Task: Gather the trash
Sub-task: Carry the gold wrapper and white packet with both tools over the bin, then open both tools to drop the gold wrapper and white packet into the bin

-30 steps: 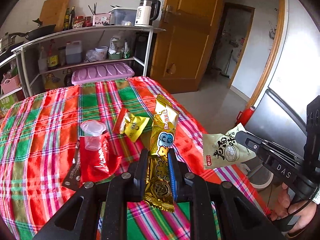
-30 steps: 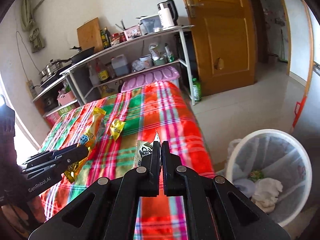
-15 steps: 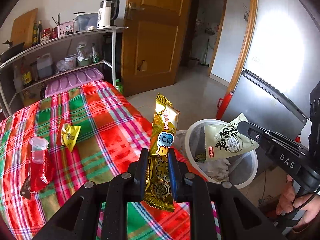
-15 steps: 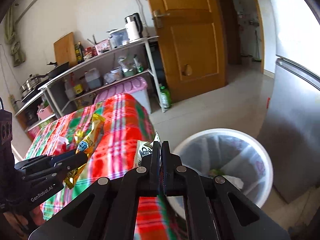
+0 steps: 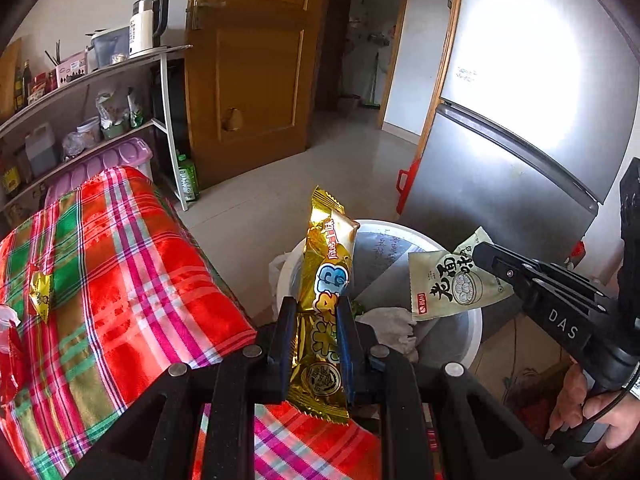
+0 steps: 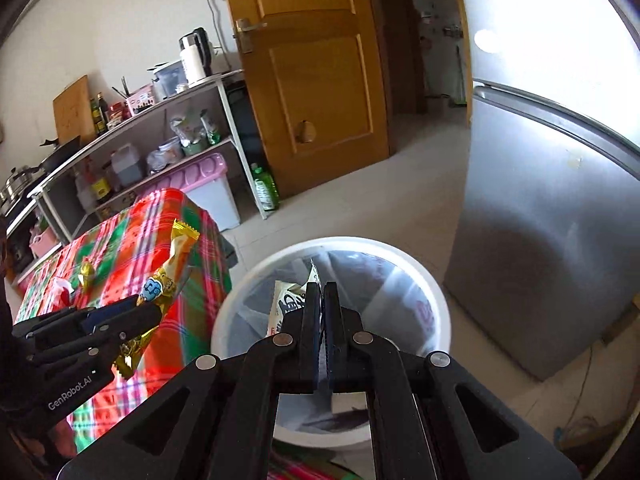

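Observation:
My left gripper (image 5: 316, 308) is shut on a long gold snack wrapper (image 5: 326, 276), which stands upright between its pads just short of the white trash bin (image 5: 476, 340). In the right wrist view the same gold wrapper (image 6: 172, 276) sticks out of the left gripper (image 6: 154, 312) beside the table. My right gripper (image 6: 320, 290) is shut on a pale green snack packet (image 6: 286, 304) and hangs over the open bin (image 6: 434, 280). From the left wrist the right gripper (image 5: 480, 256) pinches that packet (image 5: 452, 284) above the bin's rim. Crumpled tissue (image 5: 390, 326) lies inside the bin.
The table with a red and green plaid cloth (image 5: 120, 280) still carries a small yellow wrapper (image 5: 40, 296) and a red wrapper (image 5: 10, 364) at the left edge. A steel fridge (image 6: 540, 240) stands right behind the bin. A shelf rack (image 6: 160, 140), a pink-lidded box (image 6: 200, 184) and a wooden door (image 6: 320, 60) are further back.
Both grippers have swung to the right, off the table, with their wrappers. The bin has come into the middle of both views, and the right gripper now hangs over it.

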A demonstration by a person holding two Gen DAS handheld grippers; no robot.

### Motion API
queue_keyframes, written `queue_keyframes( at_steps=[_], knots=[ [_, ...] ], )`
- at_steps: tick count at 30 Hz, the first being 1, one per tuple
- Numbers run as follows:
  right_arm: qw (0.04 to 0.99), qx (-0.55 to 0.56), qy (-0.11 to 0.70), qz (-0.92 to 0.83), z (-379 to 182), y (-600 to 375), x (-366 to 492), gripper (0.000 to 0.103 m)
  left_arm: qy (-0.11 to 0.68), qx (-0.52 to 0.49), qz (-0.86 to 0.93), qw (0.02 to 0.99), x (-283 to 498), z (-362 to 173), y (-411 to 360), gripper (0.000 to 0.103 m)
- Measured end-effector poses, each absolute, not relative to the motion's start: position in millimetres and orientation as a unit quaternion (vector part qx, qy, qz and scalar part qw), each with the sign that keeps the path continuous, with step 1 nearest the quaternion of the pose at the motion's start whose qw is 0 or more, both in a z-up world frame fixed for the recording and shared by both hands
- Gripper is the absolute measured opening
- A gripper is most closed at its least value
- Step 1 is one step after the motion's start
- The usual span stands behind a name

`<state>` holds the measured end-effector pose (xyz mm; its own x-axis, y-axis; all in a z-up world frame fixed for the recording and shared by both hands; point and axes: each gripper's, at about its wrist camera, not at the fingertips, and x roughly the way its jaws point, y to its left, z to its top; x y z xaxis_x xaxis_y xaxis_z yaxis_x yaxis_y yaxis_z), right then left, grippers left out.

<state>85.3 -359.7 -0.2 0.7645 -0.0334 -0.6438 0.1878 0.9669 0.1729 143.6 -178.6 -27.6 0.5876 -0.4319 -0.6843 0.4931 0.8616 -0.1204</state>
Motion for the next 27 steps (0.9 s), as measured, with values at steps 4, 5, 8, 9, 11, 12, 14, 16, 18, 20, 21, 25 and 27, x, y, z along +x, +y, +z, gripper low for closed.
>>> queue_keyframes(
  at_steps=[4,5,8,9,11,12,14,16,18,20,21,25,27],
  knots=[
    [0.929,0.118,0.343,-0.067,-7,-371,85,0.002,0.379,0.047,-0.264,0.886,146,-32,-191,0.019],
    [0.929,0.118,0.344,-0.069,-8,-374,85,0.002,0.381,0.048,-0.264,0.885,146,-33,-194,0.019],
    [0.926,0.118,0.350,-0.077,-14,-382,84,0.002,0.383,0.054,-0.267,0.883,147,-36,-201,0.020],
    [0.925,0.116,0.353,-0.081,-16,-384,84,0.002,0.385,0.054,-0.267,0.882,147,-37,-203,0.020],
    [0.923,0.108,0.358,-0.089,-19,-384,86,0.002,0.391,0.052,-0.265,0.880,150,-40,-205,0.020],
    [0.922,0.106,0.360,-0.091,-22,-385,85,0.002,0.390,0.052,-0.267,0.880,150,-40,-206,0.020],
    [0.919,0.103,0.370,-0.094,-28,-388,88,0.002,0.392,0.056,-0.269,0.878,150,-43,-210,0.020],
    [0.916,0.098,0.377,-0.099,-34,-390,90,0.002,0.396,0.057,-0.268,0.876,151,-45,-213,0.020],
    [0.913,0.099,0.383,-0.102,-39,-392,91,0.002,0.398,0.053,-0.273,0.874,152,-46,-215,0.020],
    [0.910,0.099,0.390,-0.103,-44,-393,93,0.002,0.403,0.053,-0.273,0.872,154,-48,-217,0.020],
    [0.909,0.098,0.392,-0.100,-46,-394,94,0.002,0.405,0.052,-0.274,0.871,154,-49,-218,0.020],
    [0.906,0.097,0.397,-0.105,-51,-396,95,0.005,0.407,0.052,-0.274,0.870,157,-51,-219,0.021],
    [0.906,0.100,0.399,-0.104,-51,-398,96,0.016,0.410,0.052,-0.271,0.869,159,-52,-222,0.024]
  ],
)
